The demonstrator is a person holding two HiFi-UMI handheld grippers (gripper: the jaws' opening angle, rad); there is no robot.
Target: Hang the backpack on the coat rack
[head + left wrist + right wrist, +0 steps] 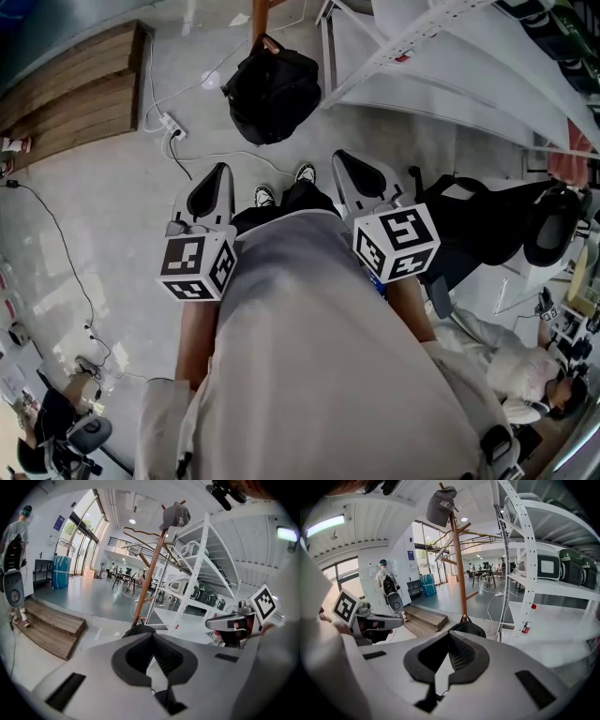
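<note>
Left gripper [211, 192]: jaws closed, nothing between them; well short of the coat rack [459, 573], pointing toward its foot.
Right gripper [361, 183]: jaws closed and empty; level with its partner, equally far from the coat rack.
Backpack [272, 94]: black, slumped on the floor [94, 206] against the coat rack's foot, top handle up; not hanging.
Cap [440, 506]: on the coat rack's top peg.
Hazard, grip: shut jaws cannot take a strap; a soft bag caught by one loose fold would likely sag and slip.
Hazard, rack: the pole is slender; a heavy bag hooked on an outer branch could probably tip it or slide off.
Hazard, cables: the power strip [172, 129] and white leads lie on the floor just left of the coat rack's foot and could snag a strap or a shoe.
Edges: the white shelving [529, 573] stands close on the coat rack's right; the wooden step [75, 89] lies farther to its left.
Open room: bare floor between the grippers and the coat rack; clear air along the left branches.
</note>
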